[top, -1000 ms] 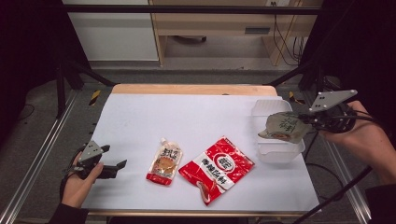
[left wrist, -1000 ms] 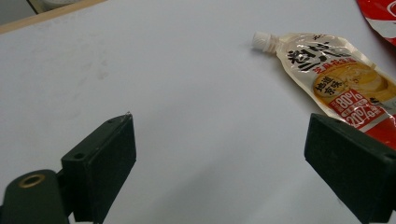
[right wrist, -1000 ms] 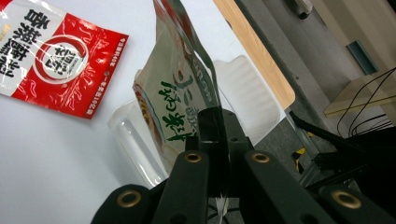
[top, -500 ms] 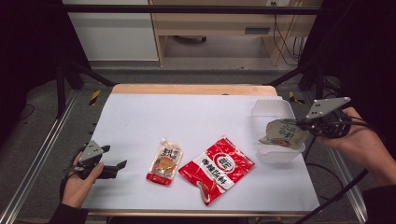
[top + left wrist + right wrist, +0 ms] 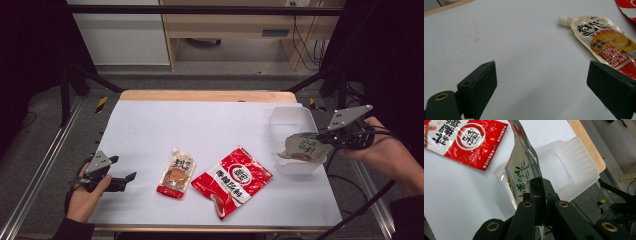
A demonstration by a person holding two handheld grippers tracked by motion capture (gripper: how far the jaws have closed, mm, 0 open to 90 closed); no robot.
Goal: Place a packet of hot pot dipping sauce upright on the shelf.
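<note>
My right gripper (image 5: 320,136) (image 5: 537,192) is shut on the edge of a silvery green-lettered pouch (image 5: 303,146) (image 5: 522,171), which hangs low over the near end of a clear plastic tray (image 5: 292,119) (image 5: 574,162) at the table's right side. A red-and-white snack bag (image 5: 233,178) (image 5: 465,140) lies flat at the table's middle front. Left of it lies a spouted sauce pouch (image 5: 177,172) (image 5: 605,43). My left gripper (image 5: 122,181) (image 5: 544,90) rests at the table's front left corner, jaws wide open with bare table between them.
White paper covers the table (image 5: 200,125), with a wooden strip (image 5: 200,95) along its far edge. Metal frame rails (image 5: 45,165) run along both sides. A black bar (image 5: 200,9) crosses above the far side.
My right gripper has carried the silvery pouch downward, closer to the clear tray. The left gripper has stayed where it was.
</note>
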